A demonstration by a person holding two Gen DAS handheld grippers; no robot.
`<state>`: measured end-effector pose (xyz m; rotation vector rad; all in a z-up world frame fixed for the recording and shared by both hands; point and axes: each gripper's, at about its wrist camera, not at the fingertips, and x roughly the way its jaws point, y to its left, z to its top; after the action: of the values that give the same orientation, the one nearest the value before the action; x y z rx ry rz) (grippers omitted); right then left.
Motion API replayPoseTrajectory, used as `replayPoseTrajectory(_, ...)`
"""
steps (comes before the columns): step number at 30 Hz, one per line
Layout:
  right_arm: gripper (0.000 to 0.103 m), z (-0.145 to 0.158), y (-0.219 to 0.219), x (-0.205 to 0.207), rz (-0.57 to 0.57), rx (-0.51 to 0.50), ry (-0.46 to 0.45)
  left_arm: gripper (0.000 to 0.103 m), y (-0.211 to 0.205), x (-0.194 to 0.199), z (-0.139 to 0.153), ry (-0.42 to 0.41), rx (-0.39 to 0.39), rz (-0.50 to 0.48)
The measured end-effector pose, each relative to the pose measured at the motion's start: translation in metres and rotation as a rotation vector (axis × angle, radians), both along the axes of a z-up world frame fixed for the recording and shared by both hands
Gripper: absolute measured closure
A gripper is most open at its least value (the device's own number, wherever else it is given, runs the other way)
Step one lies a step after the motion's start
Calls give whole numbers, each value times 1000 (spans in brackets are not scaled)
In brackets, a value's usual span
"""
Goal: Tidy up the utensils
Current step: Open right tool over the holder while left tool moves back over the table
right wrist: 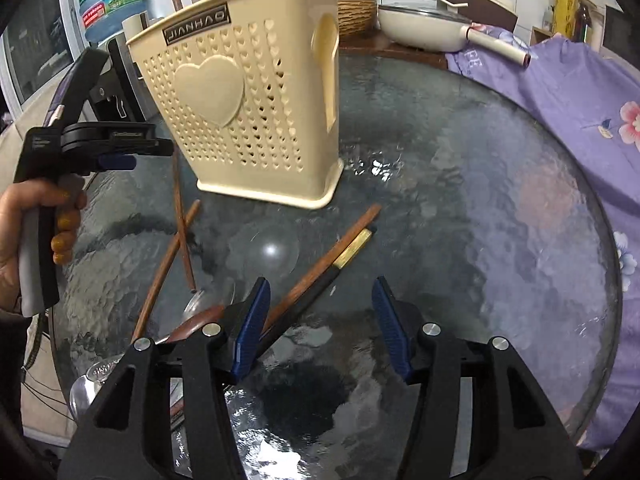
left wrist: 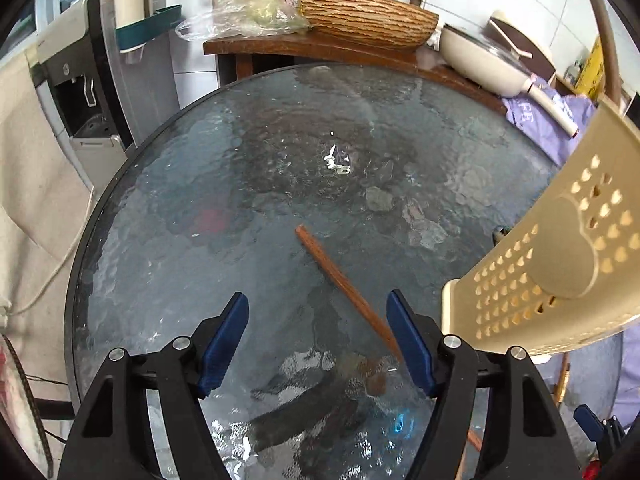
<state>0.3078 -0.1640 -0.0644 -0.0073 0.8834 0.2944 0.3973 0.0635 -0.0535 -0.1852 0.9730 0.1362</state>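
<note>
From your left wrist, your left gripper (left wrist: 316, 340) is closest, its blue fingers (left wrist: 224, 340) apart with nothing pressed between them. A brown chopstick (left wrist: 344, 288) lies on the glass table (left wrist: 160, 208), its near end running in just beside the right-hand finger, not clamped. The cream utensil holder (left wrist: 560, 248) stands on the table to the right of that chopstick.

From your right wrist, your right gripper (right wrist: 320, 324) is nearest, fingers (right wrist: 252, 324) apart and gripping nothing. In front of the utensil holder (right wrist: 248, 120), a brown chopstick (right wrist: 320, 268) and a black, gold-banded chopstick (right wrist: 320, 284) lie side by side, their near ends passing the left-hand finger. Left of the holder, two crossed brown chopsticks (right wrist: 180, 236) rest on the table (right wrist: 480, 220). Your left hand (right wrist: 36, 224) holds its gripper there, beside the holder.
</note>
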Motion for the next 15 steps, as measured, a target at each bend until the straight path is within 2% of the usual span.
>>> replayPoseTrajectory(4,50,4,6,-10,11,22,-20,38,-6,6,-5,20,32,-14)
replayPoseTrajectory(7,50,6,10,-15,2,-11,-38,44,-9,10,-10,48,49,-22)
replayPoseTrajectory(12,52,-4,-2,1,-61,-24,13,50,-15,12,-12,48,93,-29)
replayPoseTrajectory(15,52,-6,0,4,-48,-59,-1,62,-19,11,-12,37,107,-55)
